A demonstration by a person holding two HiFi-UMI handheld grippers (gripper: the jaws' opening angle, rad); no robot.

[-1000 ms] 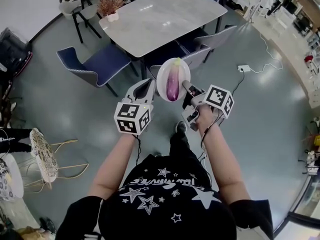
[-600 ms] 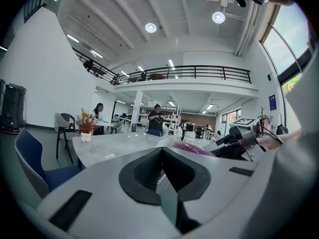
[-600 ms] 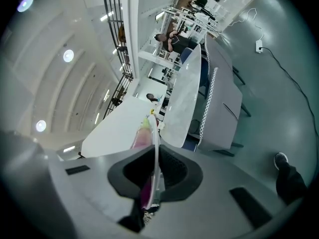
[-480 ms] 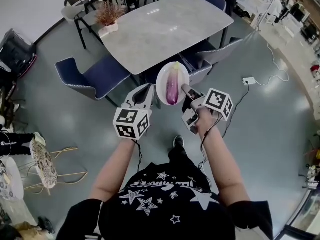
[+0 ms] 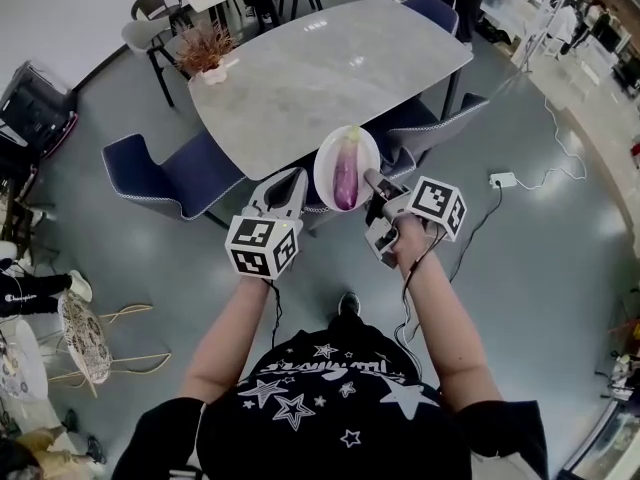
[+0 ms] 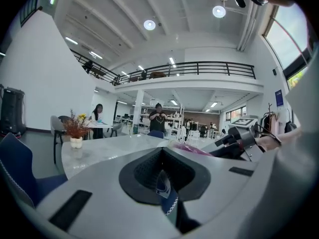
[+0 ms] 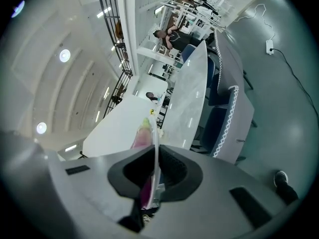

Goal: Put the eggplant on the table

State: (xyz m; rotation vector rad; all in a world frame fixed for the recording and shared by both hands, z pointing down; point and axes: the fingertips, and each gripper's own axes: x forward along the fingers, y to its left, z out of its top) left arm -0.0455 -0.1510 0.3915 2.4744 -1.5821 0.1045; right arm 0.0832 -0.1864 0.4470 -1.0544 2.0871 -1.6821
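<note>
A purple eggplant [image 5: 345, 176] with a green cap lies on a white plate [image 5: 327, 158] held in the air in front of me. My right gripper [image 5: 372, 180] is shut on the plate's right rim. In the right gripper view the plate [image 7: 155, 148] shows edge-on between the jaws [image 7: 152, 176], the eggplant [image 7: 143, 133] beside it. My left gripper [image 5: 283, 190] hangs just left of the plate, shut with nothing in it [image 6: 162, 176]. The grey marble table [image 5: 300, 78] stands just beyond the plate. In the left gripper view the eggplant [image 6: 192, 149] shows pink.
Blue chairs [image 5: 175, 173] stand along the table's near side, one right under the plate. A potted dried plant [image 5: 203, 48] sits at the table's far left corner. A power strip and cable [image 5: 500, 180] lie on the floor to the right. A gold wire chair [image 5: 90, 323] is at left.
The table and chairs have slid nearer and lower in the head view as I walked toward them. The plate with the eggplant stays in the right gripper's hold.
</note>
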